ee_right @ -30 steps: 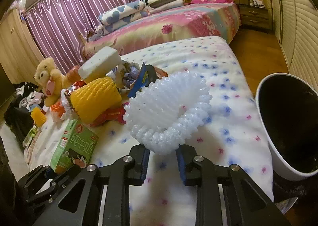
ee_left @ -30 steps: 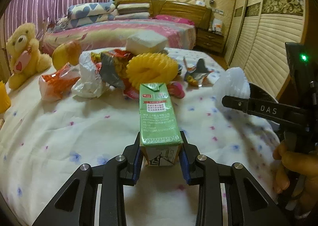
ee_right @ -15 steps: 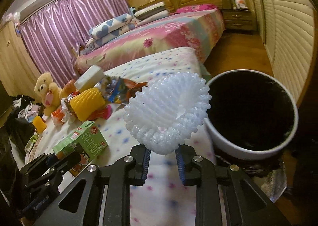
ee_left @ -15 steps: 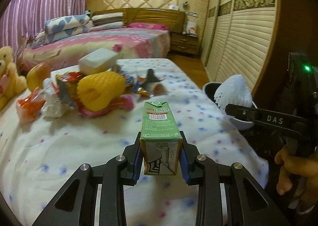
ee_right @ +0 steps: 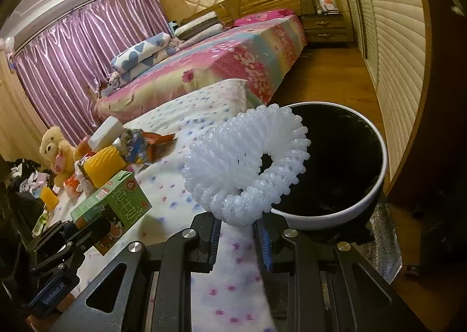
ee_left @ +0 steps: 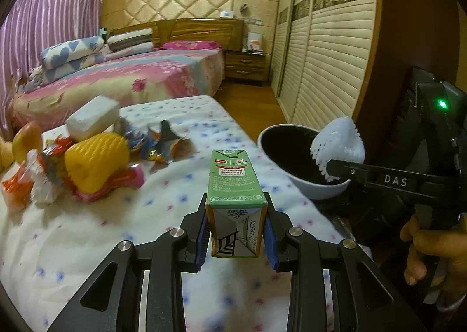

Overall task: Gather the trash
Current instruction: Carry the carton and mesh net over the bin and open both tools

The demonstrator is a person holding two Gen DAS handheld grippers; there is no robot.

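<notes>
Left gripper: we have the left gripper (ee_left: 235, 237) pinching a green milk carton (ee_left: 233, 186) at its base, one blue pad pressed on each side; the carton points away from the camera, raised over the mattress.
Right gripper: our right gripper (ee_right: 240, 231) is squeezed onto the lower edge of a white foam fruit net (ee_right: 245, 164), which stands up from the pads as a ring with a small hole in its middle.
Same pair from the other side: in the left wrist view we see the net (ee_left: 338, 146) held by the right gripper (ee_left: 328, 167) over the near rim of the bin, with our hand (ee_left: 432, 247) on the grip below it; in the right wrist view the carton (ee_right: 113, 208) sits in the left gripper (ee_right: 87, 230) at the lower left.
Trash bin: we see a round white bin with a black liner (ee_right: 344, 209) on the floor, right at the mattress corner; the net overlaps its left rim in the right wrist view.
Surface: a white sheet with small pink and blue flowers (ee_left: 87, 215) covers the mattress.
Remaining trash: we see a yellow foam net (ee_left: 96, 162), a white foam block (ee_left: 92, 117), crumpled snack wrappers (ee_left: 163, 145), a pink wrapper (ee_left: 122, 181) and an orange wrapper (ee_left: 16, 190) bunched together, well apart from the bin.
Background: a teddy bear (ee_right: 57, 151) sits past the pile, and a bed with a pink floral cover (ee_right: 221, 60) stands before purple curtains (ee_right: 87, 54).
</notes>
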